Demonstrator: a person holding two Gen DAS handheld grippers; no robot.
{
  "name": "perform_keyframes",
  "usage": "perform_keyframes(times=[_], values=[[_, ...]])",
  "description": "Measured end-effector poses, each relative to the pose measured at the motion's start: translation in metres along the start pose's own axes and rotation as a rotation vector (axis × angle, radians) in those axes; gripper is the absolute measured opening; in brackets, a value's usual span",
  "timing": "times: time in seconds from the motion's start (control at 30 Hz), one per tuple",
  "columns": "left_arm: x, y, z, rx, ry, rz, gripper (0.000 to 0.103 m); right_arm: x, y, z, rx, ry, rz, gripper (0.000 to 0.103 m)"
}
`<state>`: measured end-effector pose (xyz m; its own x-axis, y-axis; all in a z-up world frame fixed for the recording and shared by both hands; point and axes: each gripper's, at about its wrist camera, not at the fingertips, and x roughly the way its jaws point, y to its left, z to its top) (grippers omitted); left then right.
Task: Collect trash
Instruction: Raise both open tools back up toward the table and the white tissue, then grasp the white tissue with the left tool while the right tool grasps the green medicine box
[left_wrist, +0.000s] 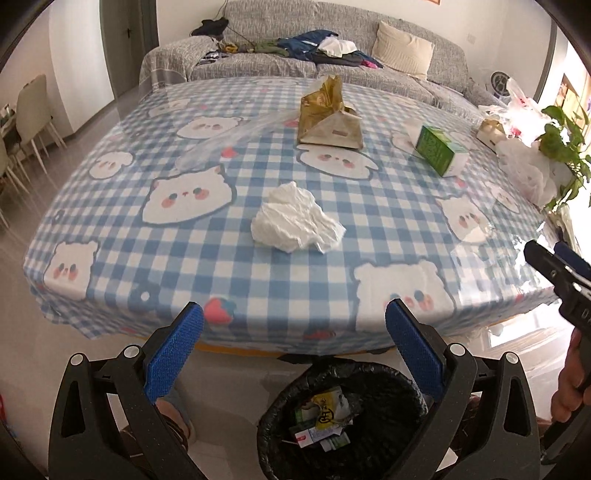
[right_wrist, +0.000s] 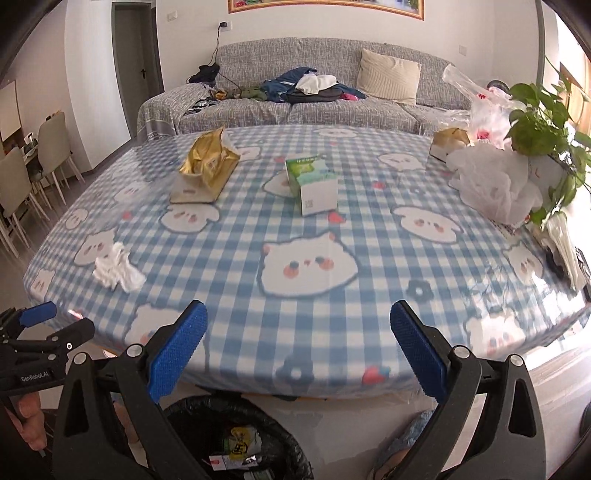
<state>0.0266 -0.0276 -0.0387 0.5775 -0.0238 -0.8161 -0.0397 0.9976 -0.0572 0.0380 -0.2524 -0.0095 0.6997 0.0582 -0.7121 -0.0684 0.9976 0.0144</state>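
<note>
Left gripper (left_wrist: 294, 325), at the bottom of the left wrist view, has its blue-padded jaws spread wide with nothing between them. Right gripper (right_wrist: 298, 325), at the bottom of the right wrist view, is likewise wide open and empty. Both are held off the near edge of the table (left_wrist: 122, 236), which carries a blue checked cloth with cartoon animal faces.

Black bag-lined trash bin (left_wrist: 343, 421) stands on the floor at lower centre, below the table edge and between the left gripper's jaws in frame; wrappers lie inside.

Gold paper bag (left_wrist: 327, 116) sits torn open at upper centre, far from both grippers. Green-and-white carton (left_wrist: 441, 149) lies on its side at upper right. Crumpled white tissue (left_wrist: 295, 219) lies at frame centre, directly above the left gripper's open jaws and apart from them; in the right wrist view it (right_wrist: 118, 271) lies at left, above the left finger.
</note>
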Motion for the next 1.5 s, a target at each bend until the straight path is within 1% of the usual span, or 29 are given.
perform_keyframes(times=[0.17,0.47,0.57,0.87,1.1,1.17,1.23,1.27,1.33,1.37,1.4,1.43,1.47,1.5], values=[[0.009,0.0,0.016,0.001,-0.002,0.015,0.096,0.014,-0.003,0.019,-0.013,-0.004,-0.009,0.095],[0.03,-0.005,0.043,0.009,0.02,0.02,0.095,0.047,-0.013,0.051,-0.022,-0.002,-0.024,0.095],[0.038,-0.01,0.05,0.013,0.042,0.029,0.095,0.059,-0.016,0.061,-0.017,-0.001,-0.022,0.095],[0.058,-0.008,0.061,-0.004,0.083,0.053,0.088,0.104,-0.017,0.093,-0.028,0.019,-0.033,0.095],[0.073,-0.01,0.067,-0.004,0.115,0.042,0.072,0.133,-0.014,0.112,-0.027,0.029,-0.041,0.095],[0.077,-0.011,0.068,-0.006,0.122,0.04,0.067,0.138,-0.014,0.116,-0.026,0.031,-0.044,0.095],[0.08,-0.012,0.068,-0.012,0.136,0.028,0.057,0.143,-0.013,0.119,-0.031,0.038,-0.051,0.095],[0.081,-0.012,0.068,-0.016,0.137,0.03,0.055,0.145,-0.013,0.12,-0.028,0.039,-0.052,0.093],[0.08,-0.015,0.068,-0.005,0.131,0.038,0.042,0.15,-0.013,0.12,-0.021,0.049,-0.038,0.089],[0.08,-0.016,0.067,0.0,0.131,0.043,0.037,0.152,-0.013,0.12,-0.021,0.052,-0.034,0.087],[0.08,-0.018,0.067,0.005,0.129,0.046,0.025,0.153,-0.012,0.12,-0.023,0.054,-0.034,0.085],[0.079,-0.019,0.066,0.01,0.129,0.045,0.021,0.154,-0.011,0.12,-0.028,0.055,-0.036,0.079],[0.079,-0.02,0.066,0.01,0.131,0.038,0.019,0.156,-0.01,0.12,-0.027,0.057,-0.037,0.07],[0.078,-0.019,0.066,0.005,0.133,0.027,0.016,0.157,-0.01,0.119,-0.022,0.063,-0.034,0.065]])
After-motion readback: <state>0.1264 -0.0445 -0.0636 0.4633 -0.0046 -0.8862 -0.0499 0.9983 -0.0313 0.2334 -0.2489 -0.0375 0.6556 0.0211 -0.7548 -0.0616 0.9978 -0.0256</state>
